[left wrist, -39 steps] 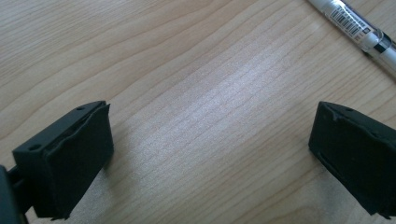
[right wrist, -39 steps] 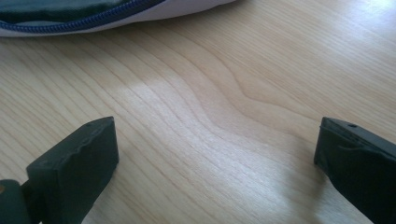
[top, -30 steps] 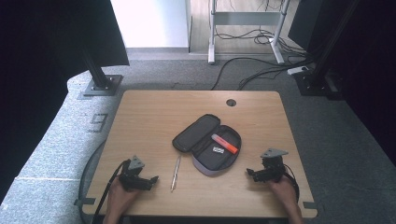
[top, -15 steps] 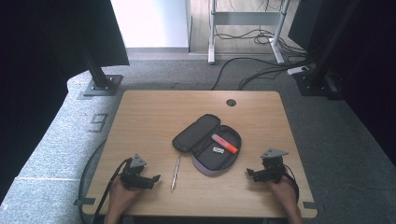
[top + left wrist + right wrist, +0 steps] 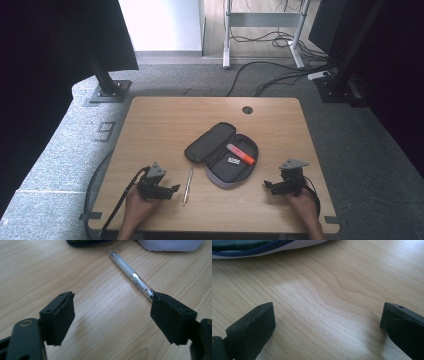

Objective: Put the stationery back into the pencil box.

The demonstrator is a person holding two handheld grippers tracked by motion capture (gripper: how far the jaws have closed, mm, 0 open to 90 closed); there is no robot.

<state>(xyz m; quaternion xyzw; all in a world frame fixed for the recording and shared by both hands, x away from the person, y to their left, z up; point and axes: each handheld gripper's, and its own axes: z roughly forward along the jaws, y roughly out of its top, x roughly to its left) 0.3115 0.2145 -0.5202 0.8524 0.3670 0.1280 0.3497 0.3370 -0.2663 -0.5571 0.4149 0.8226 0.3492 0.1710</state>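
The pen (image 5: 188, 179) lay just right of the left gripper (image 5: 172, 189), long axis near-to-far; its spread, empty fingers (image 5: 58, 317) had just been closing.

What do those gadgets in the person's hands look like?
Both are small black handheld tools. The left gripper and the right gripper each carry a grey three-cornered plate on top and trail a black cable. Seen close up, each ends in two blocky, matte black fingers with small holes in them. The forearms look bare, with no sleeves showing.
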